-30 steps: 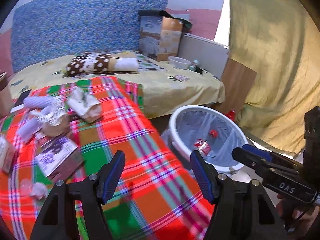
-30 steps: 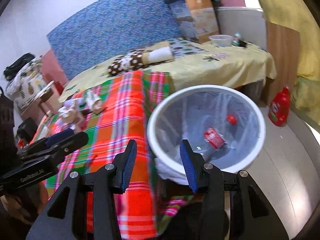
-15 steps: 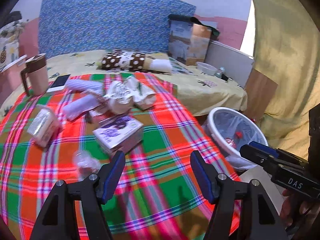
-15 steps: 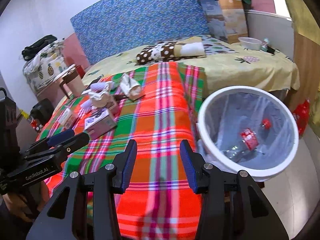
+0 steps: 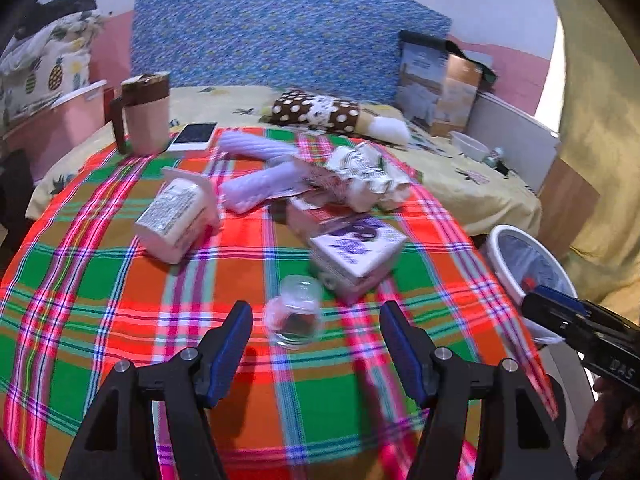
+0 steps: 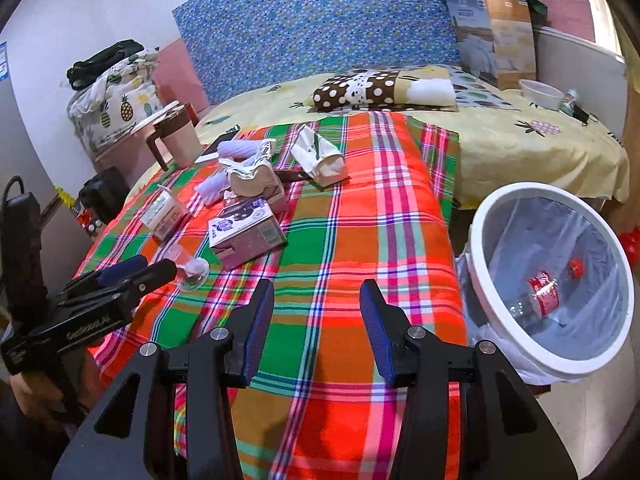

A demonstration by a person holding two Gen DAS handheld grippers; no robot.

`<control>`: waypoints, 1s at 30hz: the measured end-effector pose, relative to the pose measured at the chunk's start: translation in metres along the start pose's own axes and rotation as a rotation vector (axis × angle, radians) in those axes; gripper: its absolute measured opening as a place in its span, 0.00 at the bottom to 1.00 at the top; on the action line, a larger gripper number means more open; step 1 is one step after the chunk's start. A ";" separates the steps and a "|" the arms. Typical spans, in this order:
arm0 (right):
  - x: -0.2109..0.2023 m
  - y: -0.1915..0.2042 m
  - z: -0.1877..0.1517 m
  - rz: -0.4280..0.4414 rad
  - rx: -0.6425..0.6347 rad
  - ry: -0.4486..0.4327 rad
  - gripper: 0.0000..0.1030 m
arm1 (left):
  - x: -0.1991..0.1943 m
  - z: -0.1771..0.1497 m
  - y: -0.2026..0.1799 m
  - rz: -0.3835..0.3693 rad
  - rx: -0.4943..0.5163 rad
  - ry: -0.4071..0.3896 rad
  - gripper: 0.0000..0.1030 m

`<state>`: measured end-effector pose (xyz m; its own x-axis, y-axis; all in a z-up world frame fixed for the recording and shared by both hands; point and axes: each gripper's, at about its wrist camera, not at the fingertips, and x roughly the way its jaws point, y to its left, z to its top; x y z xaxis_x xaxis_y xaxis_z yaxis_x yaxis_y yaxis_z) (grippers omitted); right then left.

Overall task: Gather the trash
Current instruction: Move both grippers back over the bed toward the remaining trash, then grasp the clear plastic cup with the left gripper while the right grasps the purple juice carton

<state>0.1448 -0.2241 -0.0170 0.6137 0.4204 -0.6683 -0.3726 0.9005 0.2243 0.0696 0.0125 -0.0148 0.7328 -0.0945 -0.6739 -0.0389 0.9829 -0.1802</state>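
— Plaid blanket (image 5: 120,280) on the bed is littered: clear cup (image 5: 294,314), purple carton (image 5: 356,252), wrappers.
— Anything binned?
— One bottle (image 6: 538,292) in the white bin (image 6: 480,224), right. Left gripper (image 5: 316,344) wide open near the cup; right gripper (image 6: 318,320) part-open, empty.

The left gripper (image 5: 316,344) angles downward, jaws spread wide with nothing between the pads. The right gripper (image 6: 316,316) tilts down likewise, jaws parted more narrowly and empty. In the left view, its tip shows at 3 o'clock.
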 end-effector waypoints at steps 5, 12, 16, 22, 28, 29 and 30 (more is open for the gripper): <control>0.005 0.000 0.001 -0.003 -0.001 0.014 0.45 | 0.020 0.002 0.010 -0.010 -0.009 0.042 0.50; 0.013 0.001 0.004 -0.011 0.004 0.032 0.45 | 0.039 0.005 0.007 -0.031 0.010 0.078 0.30; 0.020 0.010 0.009 -0.002 -0.012 0.041 0.45 | 0.037 0.006 0.014 -0.035 -0.006 0.071 0.29; 0.040 0.037 0.017 0.039 -0.059 0.063 0.45 | 0.023 0.013 0.036 -0.016 -0.040 0.035 0.29; 0.068 0.065 0.024 0.039 -0.103 0.097 0.45 | 0.016 0.015 0.056 -0.009 -0.066 0.027 0.29; 0.073 0.068 0.025 0.036 -0.104 0.104 0.45 | 0.015 0.015 0.058 -0.008 -0.068 0.028 0.29; 0.078 0.070 0.025 0.032 -0.104 0.114 0.45 | 0.016 0.015 0.060 -0.008 -0.070 0.029 0.29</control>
<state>0.1837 -0.1252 -0.0356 0.5192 0.4279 -0.7398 -0.4642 0.8680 0.1763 0.0891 0.0722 -0.0254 0.7133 -0.1078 -0.6925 -0.0814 0.9687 -0.2346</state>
